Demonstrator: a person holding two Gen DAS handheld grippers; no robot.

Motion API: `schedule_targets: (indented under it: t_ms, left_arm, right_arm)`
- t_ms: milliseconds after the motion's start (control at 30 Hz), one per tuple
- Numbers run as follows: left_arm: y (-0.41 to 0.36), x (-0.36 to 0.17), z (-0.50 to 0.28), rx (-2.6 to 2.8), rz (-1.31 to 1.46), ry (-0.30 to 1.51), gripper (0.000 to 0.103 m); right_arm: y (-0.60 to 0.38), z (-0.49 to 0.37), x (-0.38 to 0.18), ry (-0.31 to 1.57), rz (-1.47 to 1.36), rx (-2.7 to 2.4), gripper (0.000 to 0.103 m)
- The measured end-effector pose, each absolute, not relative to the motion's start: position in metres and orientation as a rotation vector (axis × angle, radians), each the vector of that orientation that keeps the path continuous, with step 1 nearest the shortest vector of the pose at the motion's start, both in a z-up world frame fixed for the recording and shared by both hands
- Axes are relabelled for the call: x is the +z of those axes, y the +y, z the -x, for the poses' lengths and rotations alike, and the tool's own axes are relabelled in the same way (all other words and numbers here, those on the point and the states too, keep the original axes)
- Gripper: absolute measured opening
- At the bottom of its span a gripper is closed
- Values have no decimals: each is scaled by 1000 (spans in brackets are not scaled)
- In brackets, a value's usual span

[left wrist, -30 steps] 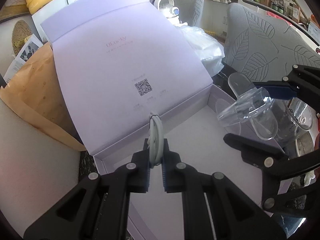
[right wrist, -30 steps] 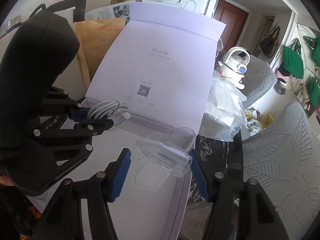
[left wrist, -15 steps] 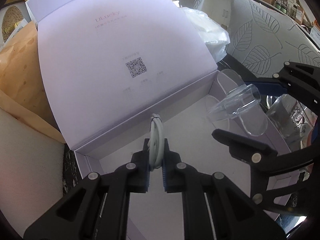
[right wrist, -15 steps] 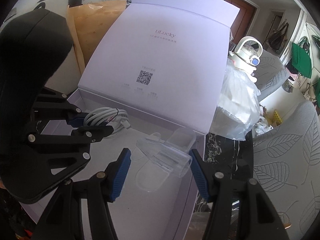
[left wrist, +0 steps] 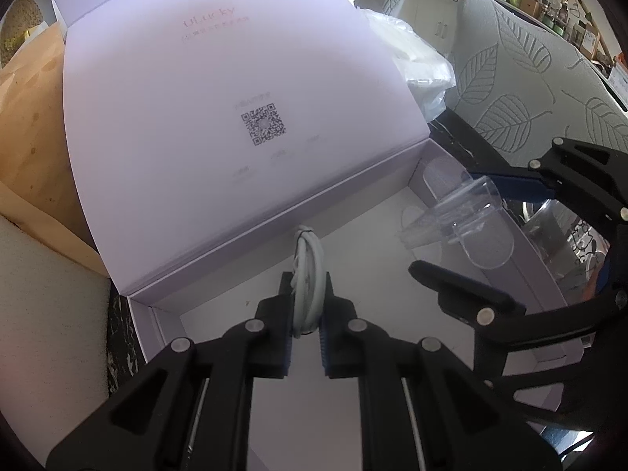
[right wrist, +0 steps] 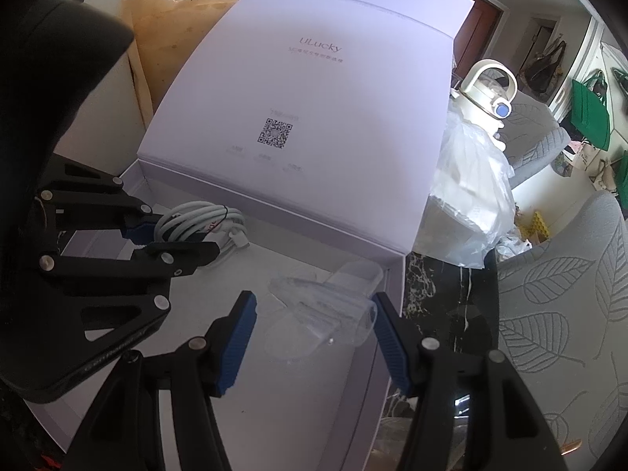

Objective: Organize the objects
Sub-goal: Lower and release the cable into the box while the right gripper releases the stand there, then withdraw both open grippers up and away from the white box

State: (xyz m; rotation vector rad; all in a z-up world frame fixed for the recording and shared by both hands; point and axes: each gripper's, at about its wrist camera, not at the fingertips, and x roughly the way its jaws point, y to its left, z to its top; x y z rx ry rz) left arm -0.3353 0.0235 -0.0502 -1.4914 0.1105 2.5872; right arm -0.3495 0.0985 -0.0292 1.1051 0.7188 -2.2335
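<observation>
Leaf-patterned grey chairs (left wrist: pixel 522 90) ring a cluttered table where a lavender box (right wrist: pixel 376 373) lies open, its raised lid (right wrist: pixel 314 90) printed "uLucky" over a QR code (smaller print unreadable). The left gripper (left wrist: pixel 307 306) pinches a coiled white cable (left wrist: pixel 308 274) over the box floor. The right gripper (right wrist: pixel 312 335) holds a clear plastic piece (right wrist: pixel 325 306) between its pads, near the box's right wall.

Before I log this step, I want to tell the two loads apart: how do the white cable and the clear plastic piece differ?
The white cable is opaque and coiled; the clear plastic piece is see-through and rigid-looking. The cable is pinched between nearly closed left tongs; the plastic piece is wider and sits between the right tongs, which stand well apart. Both are over the open lilac box.
</observation>
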Motion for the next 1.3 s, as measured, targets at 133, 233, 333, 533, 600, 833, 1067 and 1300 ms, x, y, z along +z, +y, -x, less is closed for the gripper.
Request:
schedule_targets:
  t_ms: [133,233,333,533,600,833,1067,1300]
  left_arm:
    - [21,-54,339,2558,1550,102,15]
    - [19,-50,335,2569,1546,90,23]
    - [19,-43,333,2598,1526,114,36]
    - [8,-24,327,2657,1468,81,68]
    - [5,-16,324,2676,1443,72,70]
    - [5,3,316,2711,1400,70,77]
    - [8,22,305,2756,1364,89,82]
    - [1,47,281,2782,1310,74,86]
  right_arm:
    - [98,348,-29,756,-1106,-2262,69]
    - [100,348,-28,756,-1121,-2275,71]
    - [102,348,-26,763,-1130,-2286,71]
    - [108,344,-18,733,-1142,-2319,72]
    - [111,342,-13,724,-1138,-2332,72]
    - [116,328,8,705,-1103,-2374,72]
    - [121,312,28,687,-1075,-2417,72]
    - [127,293,51,658,-1047,-2455,73]
